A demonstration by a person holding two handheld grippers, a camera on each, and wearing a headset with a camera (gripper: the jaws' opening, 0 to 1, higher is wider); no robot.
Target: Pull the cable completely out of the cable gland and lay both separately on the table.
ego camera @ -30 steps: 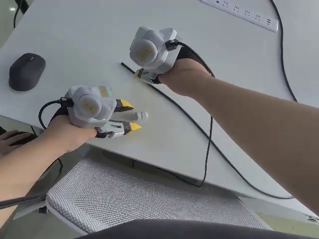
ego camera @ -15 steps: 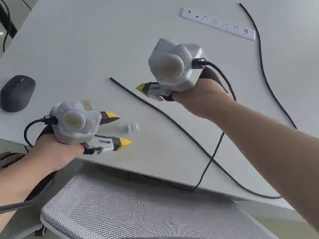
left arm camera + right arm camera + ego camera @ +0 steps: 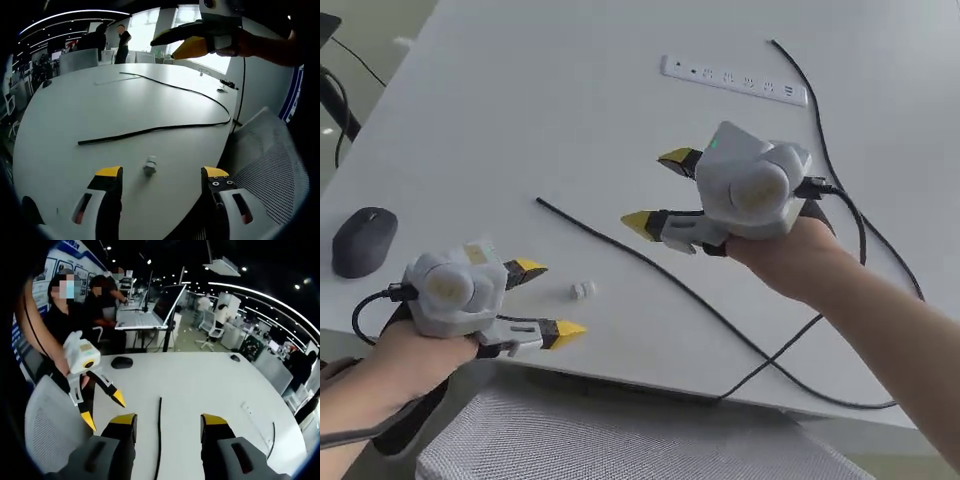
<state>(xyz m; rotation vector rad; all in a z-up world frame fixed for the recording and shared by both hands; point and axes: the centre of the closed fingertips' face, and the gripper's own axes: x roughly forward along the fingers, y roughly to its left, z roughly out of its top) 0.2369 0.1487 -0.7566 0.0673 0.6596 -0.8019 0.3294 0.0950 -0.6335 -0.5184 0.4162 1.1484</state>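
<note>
The small white cable gland (image 3: 582, 290) lies by itself on the white table (image 3: 520, 110), just ahead of my open left gripper (image 3: 548, 298). In the left gripper view the gland (image 3: 149, 165) sits between and slightly beyond the yellow-tipped jaws of my left gripper (image 3: 162, 172), untouched. The thin black cable (image 3: 650, 262) lies loose across the table, apart from the gland; its free end points to the far left. My right gripper (image 3: 657, 190) hovers open above the cable (image 3: 159, 435), holding nothing.
A white power strip (image 3: 735, 80) lies at the far side, with a thicker black cord (image 3: 840, 170) running down the right. A dark mouse (image 3: 363, 240) rests at the left edge. A grey mesh chair (image 3: 620, 445) sits below the table's near edge.
My left gripper let go of the gland and backed off, leaving it on the table. The right gripper rose from the cable, moved right and opened.
</note>
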